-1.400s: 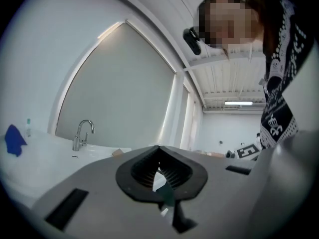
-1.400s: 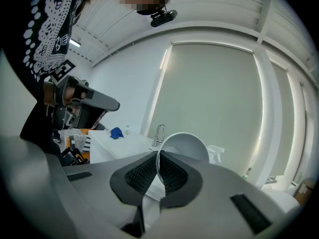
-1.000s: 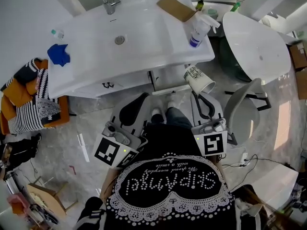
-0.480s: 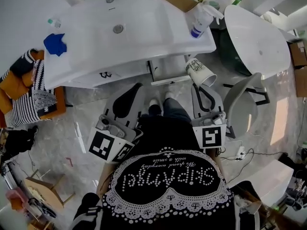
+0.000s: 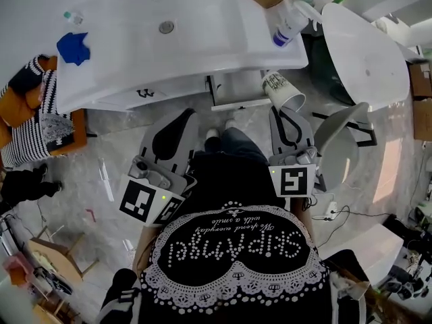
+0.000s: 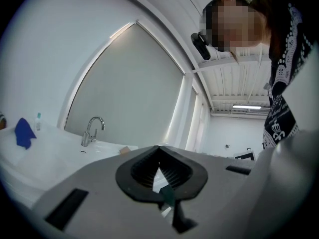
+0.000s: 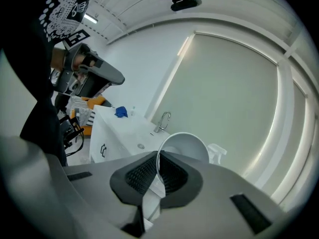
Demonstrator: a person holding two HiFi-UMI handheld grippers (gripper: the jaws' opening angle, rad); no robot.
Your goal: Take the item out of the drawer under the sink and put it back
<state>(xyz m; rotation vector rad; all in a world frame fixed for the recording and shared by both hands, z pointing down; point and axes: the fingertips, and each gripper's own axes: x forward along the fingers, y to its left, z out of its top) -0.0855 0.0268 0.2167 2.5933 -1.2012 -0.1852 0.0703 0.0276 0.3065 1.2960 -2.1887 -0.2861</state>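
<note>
Right gripper (image 5: 282,113) pinched the printed paper cup (image 5: 283,92) by its rim, just right of the drawer (image 5: 239,104), which looked pulled out | left gripper (image 5: 187,117) pressed together, empty | we judged: swing the cup left over the drawer, lower it gently, don't crush the rim.

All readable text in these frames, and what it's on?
"We stand everyday with a smile": upside down on the person's black top.
"SkipAngel" (best guess): studded letters, same top.
Dark print on the cup: too small to read.
Label on the spray bottle: unreadable.
</note>
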